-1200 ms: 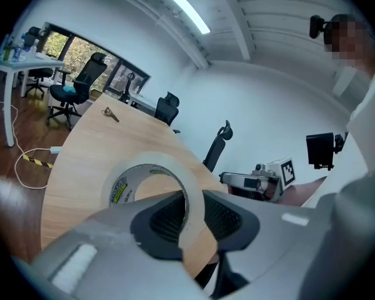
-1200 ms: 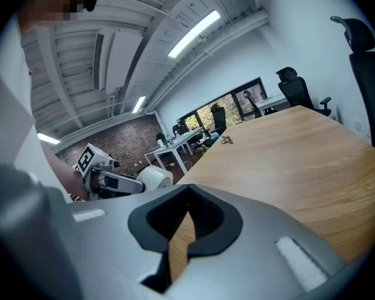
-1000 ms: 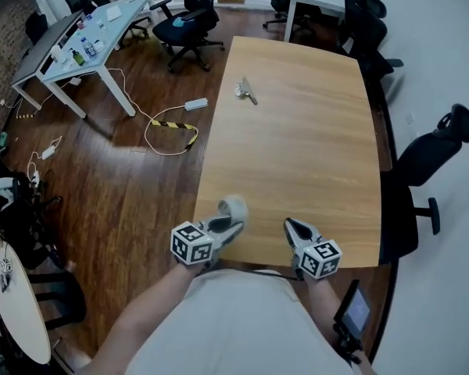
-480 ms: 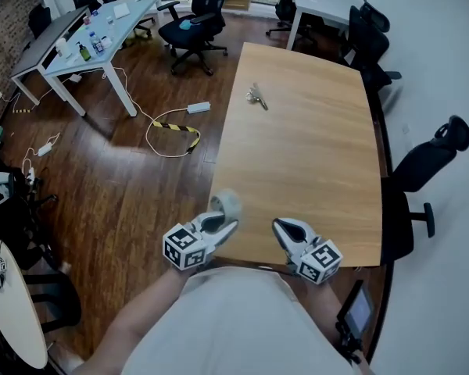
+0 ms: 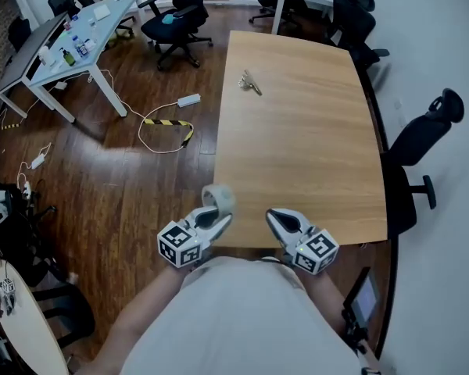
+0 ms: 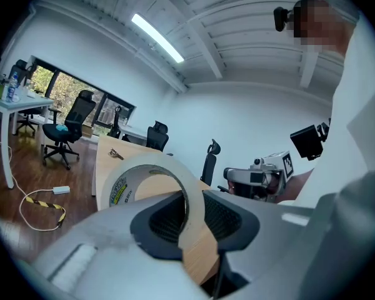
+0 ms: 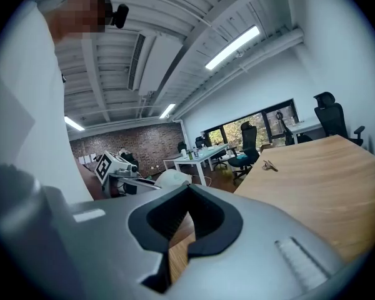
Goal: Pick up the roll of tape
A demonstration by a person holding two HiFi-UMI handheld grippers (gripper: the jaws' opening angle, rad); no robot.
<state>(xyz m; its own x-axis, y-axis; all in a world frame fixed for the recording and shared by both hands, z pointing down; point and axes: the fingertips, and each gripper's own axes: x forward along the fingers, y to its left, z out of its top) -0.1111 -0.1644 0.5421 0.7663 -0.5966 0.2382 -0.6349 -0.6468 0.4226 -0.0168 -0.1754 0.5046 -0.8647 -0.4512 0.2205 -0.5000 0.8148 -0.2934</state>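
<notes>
The roll of tape [image 5: 218,198], a pale roll with a printed core, is clamped by its band in my left gripper [image 5: 216,218], which holds it in the air at the near left corner of the wooden table [image 5: 297,139]. In the left gripper view the tape [image 6: 147,160] stands upright between the dark pads [image 6: 165,220]. My right gripper [image 5: 278,223] hovers at the table's near edge, its jaws shut with nothing in them. In the right gripper view the closed right gripper [image 7: 180,241] looks along the tabletop, with the tape [image 7: 172,179] off to its left.
A small bunch of metal keys [image 5: 248,83] lies far up the table. Black office chairs [image 5: 422,135] stand along the right side. A white desk with bottles [image 5: 62,45] and a floor cable [image 5: 168,127] are to the left.
Both grippers have drawn back toward the person's body and lifted slightly. The tape has travelled with the left gripper from over the table corner to its edge.
</notes>
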